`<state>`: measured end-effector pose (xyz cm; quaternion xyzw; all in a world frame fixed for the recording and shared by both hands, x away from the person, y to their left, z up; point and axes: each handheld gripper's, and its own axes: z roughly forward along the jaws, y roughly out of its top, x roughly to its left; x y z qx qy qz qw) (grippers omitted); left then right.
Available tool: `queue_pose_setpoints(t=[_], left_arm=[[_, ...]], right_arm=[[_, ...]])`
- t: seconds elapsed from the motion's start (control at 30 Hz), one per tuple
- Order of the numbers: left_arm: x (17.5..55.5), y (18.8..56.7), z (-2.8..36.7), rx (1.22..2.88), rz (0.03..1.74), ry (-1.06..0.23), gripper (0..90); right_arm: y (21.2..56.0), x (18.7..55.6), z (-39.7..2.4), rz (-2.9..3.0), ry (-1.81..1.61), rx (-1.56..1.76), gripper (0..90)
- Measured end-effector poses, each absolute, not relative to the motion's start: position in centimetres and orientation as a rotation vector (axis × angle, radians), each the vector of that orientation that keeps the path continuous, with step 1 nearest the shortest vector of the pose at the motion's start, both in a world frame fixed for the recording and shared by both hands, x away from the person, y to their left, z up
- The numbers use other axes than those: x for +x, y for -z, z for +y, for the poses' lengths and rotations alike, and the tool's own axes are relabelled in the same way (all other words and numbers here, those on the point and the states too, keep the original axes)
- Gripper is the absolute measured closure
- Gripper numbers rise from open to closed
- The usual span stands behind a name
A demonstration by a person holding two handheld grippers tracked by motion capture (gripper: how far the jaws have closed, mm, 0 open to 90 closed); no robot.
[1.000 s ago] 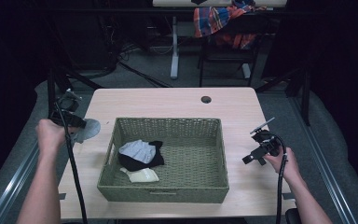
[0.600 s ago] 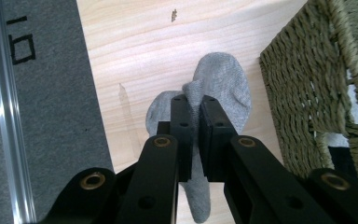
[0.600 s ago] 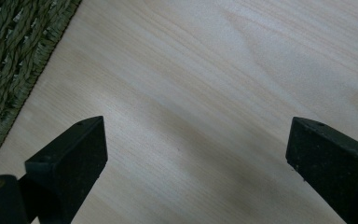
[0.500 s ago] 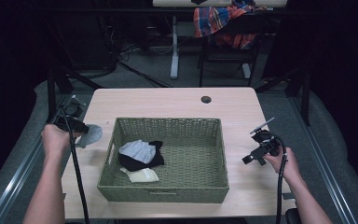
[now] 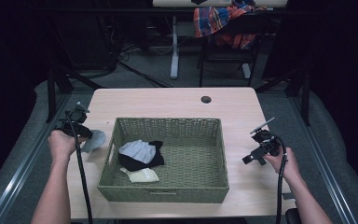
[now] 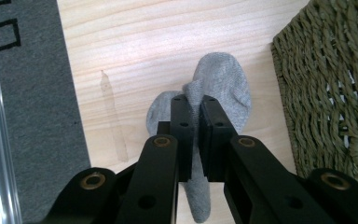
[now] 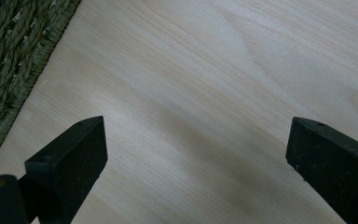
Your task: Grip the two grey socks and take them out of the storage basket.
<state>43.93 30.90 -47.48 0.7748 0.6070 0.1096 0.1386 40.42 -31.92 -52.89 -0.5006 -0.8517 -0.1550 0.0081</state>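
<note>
A grey sock (image 6: 223, 88) hangs pinched between the jaws of my left gripper (image 6: 199, 103), just left of the woven basket (image 6: 335, 84). In the high view the grey sock (image 5: 95, 139) sits at the left gripper (image 5: 81, 133), beside the basket's left wall (image 5: 109, 154). Inside the basket lie a light grey garment (image 5: 139, 149), a black one (image 5: 144, 161) and a cream sock (image 5: 142, 175). My right gripper (image 5: 256, 156) is held over bare wood right of the basket. Its jaws stand wide apart, with nothing between them (image 7: 196, 154).
The wooden table (image 5: 177, 100) has a small dark cable hole (image 5: 206, 99) at the back. Grey floor and a metal rail (image 6: 0, 112) run along the table's left edge. A chair with plaid cloth (image 5: 223, 21) stands beyond the table.
My left hand has shifted nearer along the table's left side, carrying the grey sock toward the basket's left wall. The right gripper has stayed in place.
</note>
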Motion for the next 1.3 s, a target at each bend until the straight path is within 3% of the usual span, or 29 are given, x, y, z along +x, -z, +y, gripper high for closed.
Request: queue_pose_setpoints(t=[0.67, 0.9, 0.97, 1.0, 1.07, 1.13, 1.3], left_arm=[[44.8, 51.1, 30.5, 2.223, 1.805, -0.197, 82.5], [44.2, 49.6, 30.7, 2.198, 1.824, -0.213, 43.0], [43.8, 48.4, 30.9, 2.175, 1.811, -0.229, 38.8], [43.5, 47.6, 30.8, 2.172, 1.803, -0.255, 27.7], [43.1, 46.6, 30.5, 2.178, 1.782, -0.282, 26.1], [42.6, 45.3, 30.1, 2.196, 1.746, -0.303, 17.6], [41.6, 42.8, 28.3, 2.228, 1.66, -0.356, 14.9]], right_arm=[[52.9, 40.4, -32.0, -2.661, 0.479, -1.555, 5.0], [52.9, 40.4, -32.0, -2.663, 0.477, -1.565, 5.0], [53.0, 40.4, -31.9, -2.663, 0.48, -1.569, 5.0], [52.8, 40.5, -32.0, -2.674, 0.455, -1.539, 5.0], [52.8, 40.5, -32.0, -2.668, 0.466, -1.548, 5.0], [52.9, 40.5, -31.9, -2.663, 0.474, -1.551, 5.0], [52.8, 40.5, -31.9, -2.667, 0.469, -1.553, 5.0]])
